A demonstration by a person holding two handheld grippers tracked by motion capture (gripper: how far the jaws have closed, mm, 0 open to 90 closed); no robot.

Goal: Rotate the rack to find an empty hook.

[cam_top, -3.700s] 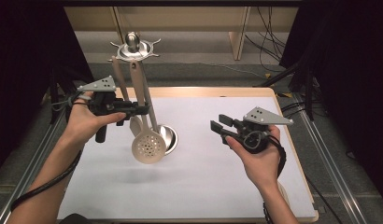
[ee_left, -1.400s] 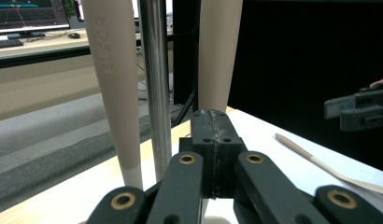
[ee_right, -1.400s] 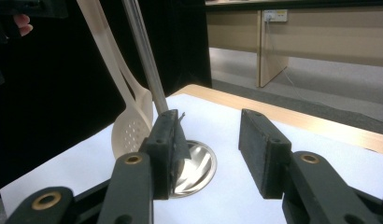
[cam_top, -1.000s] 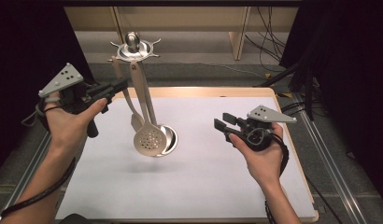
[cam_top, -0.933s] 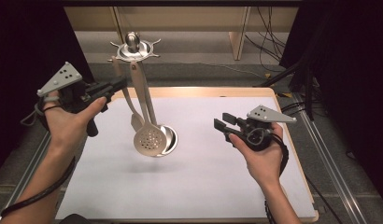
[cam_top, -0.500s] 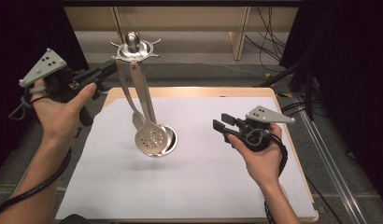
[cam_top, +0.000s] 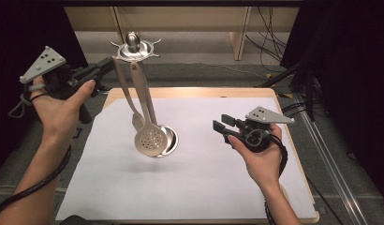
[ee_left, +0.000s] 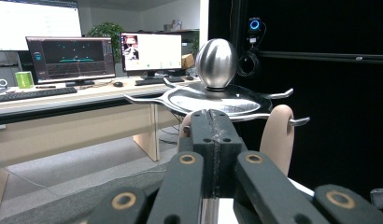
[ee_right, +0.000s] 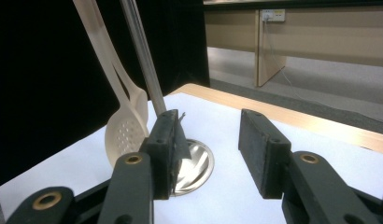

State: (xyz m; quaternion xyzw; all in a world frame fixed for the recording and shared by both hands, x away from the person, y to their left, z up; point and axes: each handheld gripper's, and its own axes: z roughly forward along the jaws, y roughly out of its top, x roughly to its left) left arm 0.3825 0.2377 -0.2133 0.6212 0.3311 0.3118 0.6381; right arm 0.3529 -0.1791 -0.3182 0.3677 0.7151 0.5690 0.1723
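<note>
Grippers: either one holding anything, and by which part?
Nothing held. Left gripper is shut and empty beside the rack; right gripper is open and empty.

Left gripper [cam_top: 107,65] held raised in the left hand [cam_top: 63,110], jaws pressed together, nothing between the fingertips. Right gripper [cam_top: 223,126] held level in the right hand [cam_top: 262,157], jaws parted, gap empty.

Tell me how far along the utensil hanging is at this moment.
Done, apparently: the slotted spoon and a second utensil hang from the rack. In hand: nothing; the left tool is shut and empty beside the rack top, the right tool open above the sheet. Left: probably just withdrawing.
</note>
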